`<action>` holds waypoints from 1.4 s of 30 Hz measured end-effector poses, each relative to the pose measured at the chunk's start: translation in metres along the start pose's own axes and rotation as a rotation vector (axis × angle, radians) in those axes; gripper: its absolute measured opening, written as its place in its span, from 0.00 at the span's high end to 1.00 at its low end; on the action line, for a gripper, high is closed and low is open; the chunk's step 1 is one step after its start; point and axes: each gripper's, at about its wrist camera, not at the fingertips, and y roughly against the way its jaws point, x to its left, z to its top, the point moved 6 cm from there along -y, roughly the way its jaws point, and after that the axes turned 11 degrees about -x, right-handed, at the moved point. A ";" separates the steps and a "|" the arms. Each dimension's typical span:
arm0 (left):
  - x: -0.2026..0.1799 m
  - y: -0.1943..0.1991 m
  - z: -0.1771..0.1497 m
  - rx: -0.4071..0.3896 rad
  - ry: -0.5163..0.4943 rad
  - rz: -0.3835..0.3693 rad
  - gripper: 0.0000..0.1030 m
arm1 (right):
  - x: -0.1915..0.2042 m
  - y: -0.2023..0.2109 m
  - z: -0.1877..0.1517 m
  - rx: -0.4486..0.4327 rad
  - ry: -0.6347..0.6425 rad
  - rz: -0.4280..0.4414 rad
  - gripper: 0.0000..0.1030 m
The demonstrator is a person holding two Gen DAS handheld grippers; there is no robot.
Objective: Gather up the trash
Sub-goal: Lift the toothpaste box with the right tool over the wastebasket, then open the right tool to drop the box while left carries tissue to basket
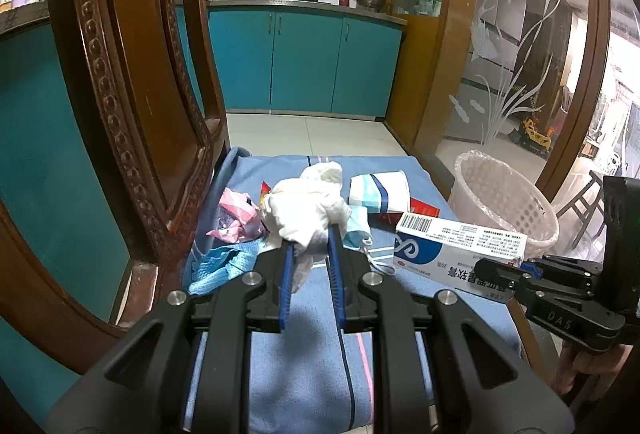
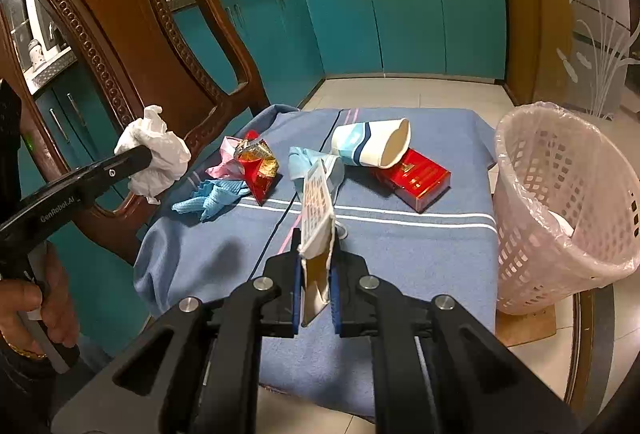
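Left gripper (image 1: 311, 240) clamped on tissue (image 1: 304, 209)

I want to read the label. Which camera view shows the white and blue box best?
The left wrist view: the white and blue box shows its broad printed face and barcode, held by the right gripper. In the right wrist view the box appears nearly edge-on between the fingers.

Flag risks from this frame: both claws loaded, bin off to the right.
1. The left claw pinches only the lower edge of the crumpled tissue; most of it bulges beyond the tips, so it may slip out on the way.
2. The right claw grips the white medicine box by one end, so it could pivot.
3. The lined basket leans at the seat's right edge; a bump could likely tip it.
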 end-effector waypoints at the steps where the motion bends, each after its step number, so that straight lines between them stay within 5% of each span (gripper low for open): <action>1: 0.000 0.000 0.000 0.000 0.001 0.000 0.83 | 0.000 0.000 0.000 0.002 -0.001 0.002 0.88; 7: 0.001 0.000 0.000 0.004 -0.005 -0.002 0.83 | -0.001 0.002 0.002 -0.013 -0.002 -0.003 0.88; 10: 0.001 0.000 0.000 0.003 -0.004 -0.002 0.83 | -0.015 0.014 0.016 -0.093 -0.038 -0.039 0.88; 16: 0.000 -0.001 -0.002 0.009 -0.009 -0.002 0.83 | -0.095 0.057 0.048 -0.328 -0.137 -0.292 0.88; 20: -0.003 -0.003 -0.002 0.010 -0.012 -0.003 0.83 | -0.163 0.052 0.044 -0.293 -0.234 -0.441 0.88; 26: -0.007 -0.006 -0.004 0.017 -0.023 -0.003 0.83 | -0.195 0.037 0.037 -0.255 -0.302 -0.460 0.87; 29: -0.010 -0.007 -0.007 0.023 -0.031 -0.006 0.83 | -0.196 0.023 0.032 -0.212 -0.268 -0.487 0.70; 31: -0.012 -0.008 -0.009 0.027 -0.039 -0.009 0.83 | -0.195 0.022 0.032 -0.207 -0.259 -0.503 0.44; 32: -0.015 -0.010 -0.012 0.031 -0.047 -0.013 0.83 | -0.192 0.029 0.035 -0.234 -0.254 -0.507 0.41; 35: -0.026 -0.013 -0.014 0.031 -0.073 -0.034 0.83 | -0.179 0.068 0.050 -0.384 -0.250 -0.514 0.26; 37: -0.037 -0.017 -0.013 0.033 -0.077 -0.066 0.83 | -0.174 0.105 0.054 -0.530 -0.316 -0.521 0.06; 42: -0.117 -0.055 -0.003 0.085 -0.113 -0.220 0.83 | -0.181 0.157 0.051 -0.753 -0.427 -0.562 0.03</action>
